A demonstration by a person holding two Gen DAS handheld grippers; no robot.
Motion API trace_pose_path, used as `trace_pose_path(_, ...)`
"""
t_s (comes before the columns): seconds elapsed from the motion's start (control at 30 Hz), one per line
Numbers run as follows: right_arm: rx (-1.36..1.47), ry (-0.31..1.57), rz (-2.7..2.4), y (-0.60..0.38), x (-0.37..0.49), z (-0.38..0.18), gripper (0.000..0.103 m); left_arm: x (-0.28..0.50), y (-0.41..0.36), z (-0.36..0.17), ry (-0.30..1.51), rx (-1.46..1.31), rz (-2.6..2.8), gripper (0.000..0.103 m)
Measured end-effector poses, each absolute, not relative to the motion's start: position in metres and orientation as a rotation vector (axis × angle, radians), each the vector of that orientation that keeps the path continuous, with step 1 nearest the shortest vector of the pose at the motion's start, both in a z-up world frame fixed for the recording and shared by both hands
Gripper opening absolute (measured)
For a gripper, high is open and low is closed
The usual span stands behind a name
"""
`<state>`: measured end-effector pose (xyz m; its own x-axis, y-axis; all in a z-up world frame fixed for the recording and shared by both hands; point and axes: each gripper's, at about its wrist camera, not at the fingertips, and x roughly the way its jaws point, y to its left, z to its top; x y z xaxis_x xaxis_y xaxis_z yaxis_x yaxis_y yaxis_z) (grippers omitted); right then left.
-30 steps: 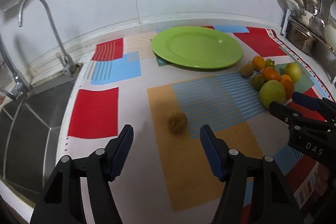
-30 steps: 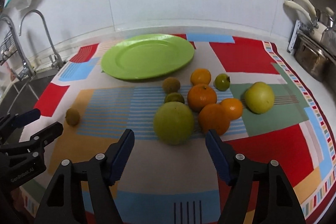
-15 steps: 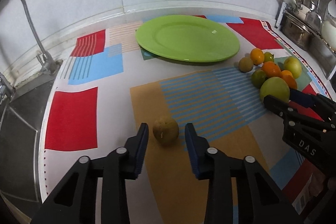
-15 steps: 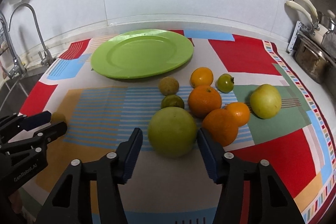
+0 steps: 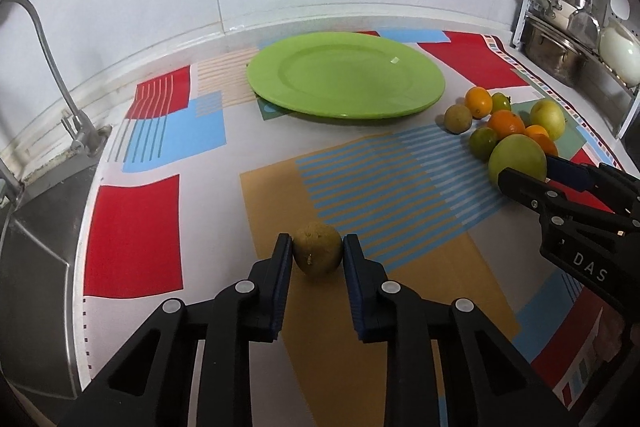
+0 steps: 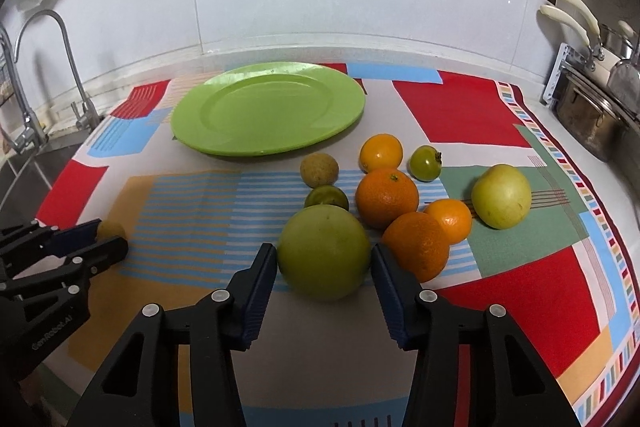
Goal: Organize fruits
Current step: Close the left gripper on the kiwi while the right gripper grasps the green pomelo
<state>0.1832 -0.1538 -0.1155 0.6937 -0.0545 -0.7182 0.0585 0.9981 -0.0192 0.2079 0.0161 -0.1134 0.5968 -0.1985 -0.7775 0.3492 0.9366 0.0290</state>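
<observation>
My left gripper (image 5: 318, 253) is shut on a small brownish-green fruit (image 5: 318, 247) that rests on the patterned mat. My right gripper (image 6: 324, 259) has closed on a large green fruit (image 6: 323, 251), its pads touching both sides. Behind it lie several oranges (image 6: 386, 197), a small brown fruit (image 6: 319, 169), two small green fruits (image 6: 326, 197) and a yellow-green apple (image 6: 501, 196). An empty green plate (image 6: 267, 108) sits at the back of the mat; it also shows in the left wrist view (image 5: 345, 73).
A sink (image 5: 32, 227) with a tap (image 5: 48, 47) lies to the left of the mat. A metal rack with pots (image 6: 592, 107) stands at the right. The white tiled wall runs behind the plate.
Both grippers moved forward and closed: the left onto the small brownish-green fruit, the right onto the large green fruit.
</observation>
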Motion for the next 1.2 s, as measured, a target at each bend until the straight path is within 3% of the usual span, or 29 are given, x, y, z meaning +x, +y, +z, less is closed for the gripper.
trace_pose_path(0.37, 0.008, 0.74, 0.078, -0.167, 0.183, -0.083, 0.047, 0.198, -0.006, -0.077, 0.806, 0.099, -0.279, 0.026)
trace_pose_path(0.4, 0.001, 0.741, 0.105, -0.17, 0.187, -0.079, 0.043, 0.198, -0.009, -0.073, 0.794, 0.094, -0.264, 0.026)
trace_pose_path(0.43, -0.002, 0.741, 0.121, -0.172, 0.191, -0.076, 0.027, 0.199, -0.011, -0.07, 0.785, 0.088, -0.259, 0.026)
trace_pose_path(0.6, -0.072, 0.743, 0.226, -0.178, 0.213, -0.061, 0.024, 0.211, -0.026, -0.066, 0.775, 0.058, -0.228, 0.026)
trace_pose_path(0.77, -0.036, 0.74, 0.3, -0.189, 0.206, -0.061, 0.03, 0.206, -0.036, -0.074, 0.793, 0.054, -0.21, 0.026)
trace_pose_path(0.83, -0.03, 0.767, 0.352, -0.185, 0.2, -0.067, 0.044, 0.2, -0.038, -0.076, 0.795, 0.07, -0.203, 0.026)
trace_pose_path(1.0, -0.031, 0.836, 0.412, -0.174, 0.194, -0.088, 0.046, 0.191, -0.031, -0.084, 0.824, 0.084, -0.194, 0.026)
trace_pose_path(1.03, -0.024, 0.86, 0.42, -0.171, 0.193, -0.094, 0.056, 0.188, -0.029, -0.086, 0.828, 0.086, -0.189, 0.026)
trace_pose_path(1.1, -0.014, 0.881, 0.425, -0.168, 0.192, -0.1, 0.064, 0.186, -0.024, -0.089, 0.84, 0.081, -0.186, 0.026)
trace_pose_path(1.2, 0.001, 0.903, 0.458, -0.161, 0.19, -0.107, 0.064, 0.185, -0.017, -0.095, 0.861, 0.064, -0.182, 0.026)
